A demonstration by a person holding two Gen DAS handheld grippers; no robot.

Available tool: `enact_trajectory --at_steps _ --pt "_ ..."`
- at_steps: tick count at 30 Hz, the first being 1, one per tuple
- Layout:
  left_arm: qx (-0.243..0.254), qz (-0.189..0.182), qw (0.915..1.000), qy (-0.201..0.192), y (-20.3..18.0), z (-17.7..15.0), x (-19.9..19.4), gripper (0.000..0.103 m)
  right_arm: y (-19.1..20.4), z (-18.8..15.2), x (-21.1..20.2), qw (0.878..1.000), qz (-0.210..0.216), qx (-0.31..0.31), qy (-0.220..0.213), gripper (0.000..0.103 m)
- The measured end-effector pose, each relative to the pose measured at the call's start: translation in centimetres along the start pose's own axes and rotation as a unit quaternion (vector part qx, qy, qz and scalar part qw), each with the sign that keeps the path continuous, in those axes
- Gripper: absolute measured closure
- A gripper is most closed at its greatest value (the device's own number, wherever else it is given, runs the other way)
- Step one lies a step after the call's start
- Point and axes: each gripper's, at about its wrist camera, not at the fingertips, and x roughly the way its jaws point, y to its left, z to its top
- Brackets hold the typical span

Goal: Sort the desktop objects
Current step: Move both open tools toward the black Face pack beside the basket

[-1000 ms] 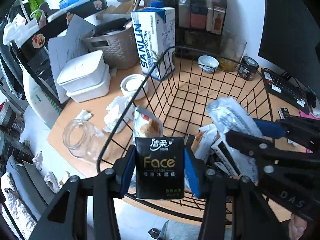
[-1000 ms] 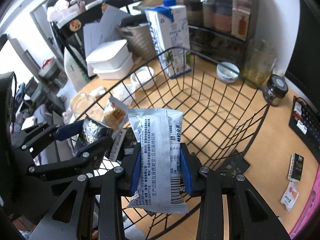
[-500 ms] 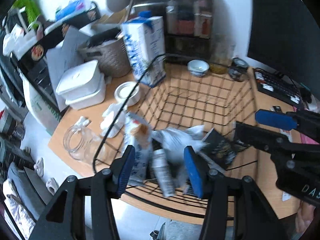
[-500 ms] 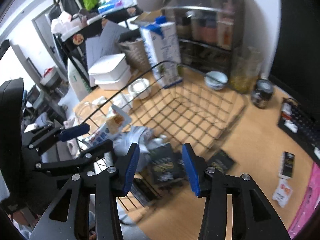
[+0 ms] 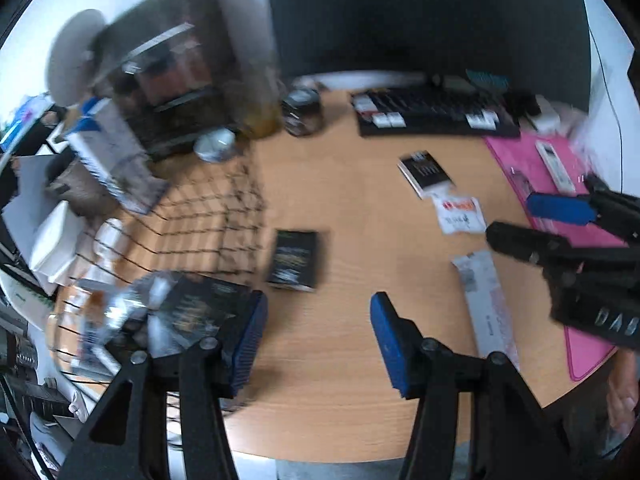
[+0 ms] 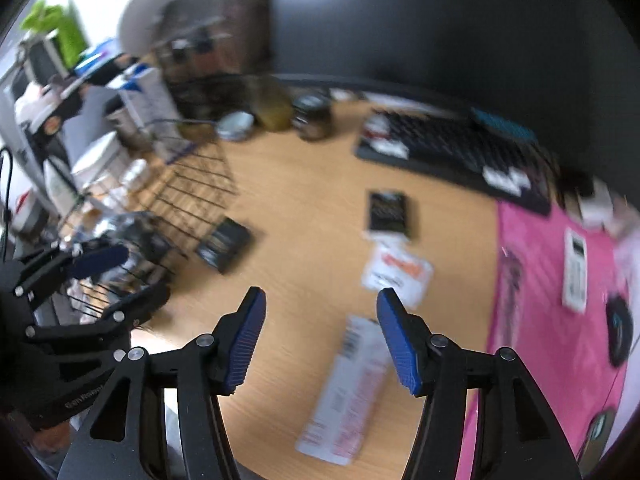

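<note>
Both views are blurred by motion. My left gripper [image 5: 316, 336] is open and empty above the wooden desk [image 5: 352, 216]. My right gripper [image 6: 322, 336] is open and empty over a white sachet [image 6: 348, 392] lying on the desk; the sachet also shows in the left wrist view [image 5: 486, 300]. The black wire basket [image 5: 224, 216] at the left holds several packets, among them a black tissue pack [image 5: 192, 312]. Another black pack [image 5: 296, 260] lies on the desk beside the basket. A black packet [image 5: 424, 168] and a white-and-red sachet [image 5: 458, 212] lie further right.
A black keyboard [image 5: 436, 112] lies along the back in front of a dark monitor. A pink mat [image 6: 560, 300] with a white remote [image 6: 574, 268] covers the right side. A dark jar [image 5: 302, 110], a small bowl [image 5: 216, 142] and a milk carton [image 5: 108, 156] stand behind the basket.
Both grippers opened and let the black tissue pack and the silver packet drop into the basket. Both have since swung right, away from the basket, over the desk.
</note>
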Motion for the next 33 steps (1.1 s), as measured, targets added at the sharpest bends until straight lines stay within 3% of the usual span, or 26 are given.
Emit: enact_trajectory --at_steps 3,5,8,10,14,16,18,21,23,28,33 --pt "-0.025 0.014 0.9996 0.006 -1.6 -1.8 1.2 0.043 -2.4 -0.3 1.3 1.000 -0.003 0.009 0.007 0.045" --pt "-0.065 0.017 0.9977 0.005 -1.7 -3.2 1.5 0.043 -2.3 0.1 2.6 1.000 0.016 -0.020 0.006 0.044" --pt "-0.163 0.008 0.9865 0.015 0.2 -5.4 3.0 0.043 -0.4 1.0 5.4 0.993 0.082 -0.087 0.017 0.044" --pt "-0.203 0.019 0.9786 0.028 1.3 -6.4 4.1 0.043 1.2 1.6 7.2 0.986 0.099 -0.129 0.023 0.044" --pt "-0.297 0.034 0.9541 0.022 3.4 -8.4 4.9 0.043 5.4 2.1 9.3 0.956 0.141 -0.255 0.037 0.044" --pt "-0.331 0.055 0.9418 0.013 3.9 -8.9 4.7 0.041 7.3 2.0 9.7 0.941 0.132 -0.311 0.024 0.044" --pt "-0.379 0.070 0.9228 0.001 4.3 -9.8 4.5 0.038 9.0 2.1 10.3 0.921 0.128 -0.368 0.015 0.044" --pt "-0.427 0.090 0.8997 -0.009 4.4 -10.4 4.7 0.036 9.9 2.9 11.4 0.906 0.160 -0.392 0.022 0.044" --pt "-0.442 0.098 0.8913 -0.012 4.5 -10.4 4.9 0.036 10.2 3.4 12.3 0.897 0.190 -0.399 0.031 0.044" --pt "-0.461 0.124 0.8787 -0.011 4.8 -10.1 5.5 0.032 11.0 4.1 14.1 0.882 0.218 -0.416 0.036 0.044" --pt "-0.456 0.131 0.8800 0.001 4.7 -9.6 6.5 0.029 11.2 5.2 15.5 0.878 0.234 -0.416 0.036 0.044"
